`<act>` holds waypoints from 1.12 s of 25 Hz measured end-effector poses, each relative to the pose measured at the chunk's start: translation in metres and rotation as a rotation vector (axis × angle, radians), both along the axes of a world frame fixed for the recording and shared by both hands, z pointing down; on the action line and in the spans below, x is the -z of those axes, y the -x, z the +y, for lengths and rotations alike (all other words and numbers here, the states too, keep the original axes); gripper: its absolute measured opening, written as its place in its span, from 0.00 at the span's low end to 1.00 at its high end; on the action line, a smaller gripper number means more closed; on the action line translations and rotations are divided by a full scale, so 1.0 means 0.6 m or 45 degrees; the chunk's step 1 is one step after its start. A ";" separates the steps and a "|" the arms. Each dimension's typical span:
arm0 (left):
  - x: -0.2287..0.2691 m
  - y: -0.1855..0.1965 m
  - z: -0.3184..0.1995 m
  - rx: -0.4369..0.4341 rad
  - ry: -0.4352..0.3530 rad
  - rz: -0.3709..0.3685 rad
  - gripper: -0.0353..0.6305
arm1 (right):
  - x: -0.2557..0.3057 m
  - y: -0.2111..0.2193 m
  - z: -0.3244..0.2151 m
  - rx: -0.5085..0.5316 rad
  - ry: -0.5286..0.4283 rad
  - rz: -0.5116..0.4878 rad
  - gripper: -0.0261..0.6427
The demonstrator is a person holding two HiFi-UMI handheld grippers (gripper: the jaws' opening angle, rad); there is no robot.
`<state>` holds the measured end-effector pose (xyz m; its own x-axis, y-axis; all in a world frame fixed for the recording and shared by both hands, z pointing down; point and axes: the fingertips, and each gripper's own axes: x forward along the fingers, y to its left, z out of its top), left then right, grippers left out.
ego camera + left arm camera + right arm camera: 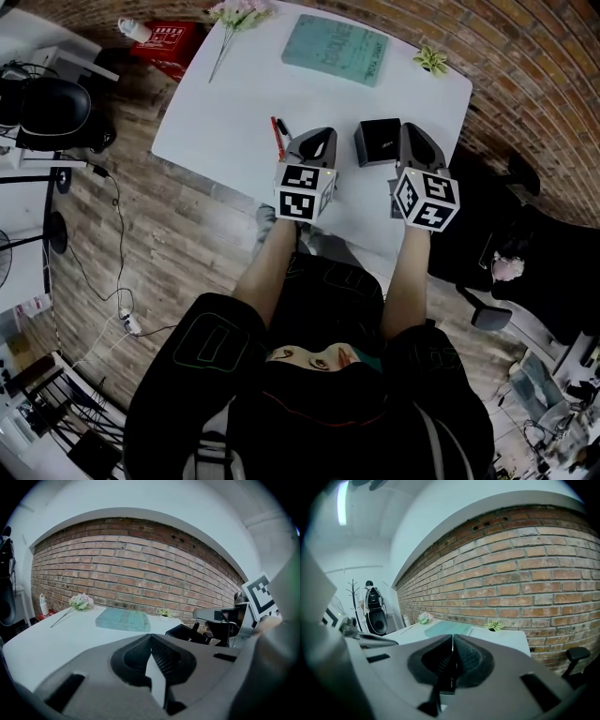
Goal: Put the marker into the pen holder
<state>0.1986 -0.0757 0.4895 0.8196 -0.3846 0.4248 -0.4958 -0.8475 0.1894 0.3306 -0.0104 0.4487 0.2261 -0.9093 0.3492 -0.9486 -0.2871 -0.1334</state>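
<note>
Landmark: the square black plastic pen holder, standing upright near the front edge of the white rectangular table.

Task item: the slim red marker with a dark end lies flat on the table, left of the pen holder. It is not held and not in the holder.

Left gripper: it sits between marker and pen holder, just beside the marker. Its tips meet in the left gripper view and nothing is between them.

Right gripper: it is close against the pen holder's right side. Its jaws are pressed together and empty in the right gripper view.

Assessment: the two grippers flank the holder, probably a ready stance. The left one looks better placed for the pickup, but its jaws would first have to part.

Count:
- One marker
- One pen holder
- Two grippers
- One teal book, beyond the holder
- One pink flower sprig, far left of it
- One small green plant, far right of it
</note>
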 end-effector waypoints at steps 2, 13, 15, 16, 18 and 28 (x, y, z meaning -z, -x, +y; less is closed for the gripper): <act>0.003 0.008 -0.006 0.018 -0.001 0.007 0.07 | 0.010 0.005 -0.006 0.009 -0.014 0.011 0.05; -0.008 0.082 -0.042 0.174 0.017 0.013 0.07 | 0.035 0.069 -0.065 0.166 -0.062 0.019 0.05; -0.012 0.103 -0.048 0.212 0.023 0.011 0.07 | 0.033 0.088 -0.077 0.203 -0.060 0.014 0.05; -0.014 0.114 -0.052 0.232 0.027 0.010 0.07 | 0.032 0.099 -0.083 0.223 -0.058 0.013 0.05; -0.018 0.138 -0.059 0.276 0.036 0.010 0.07 | 0.029 0.120 -0.097 0.265 -0.052 0.012 0.05; -0.036 0.244 -0.088 0.448 0.070 0.014 0.07 | 0.016 0.218 -0.155 0.442 -0.013 0.002 0.05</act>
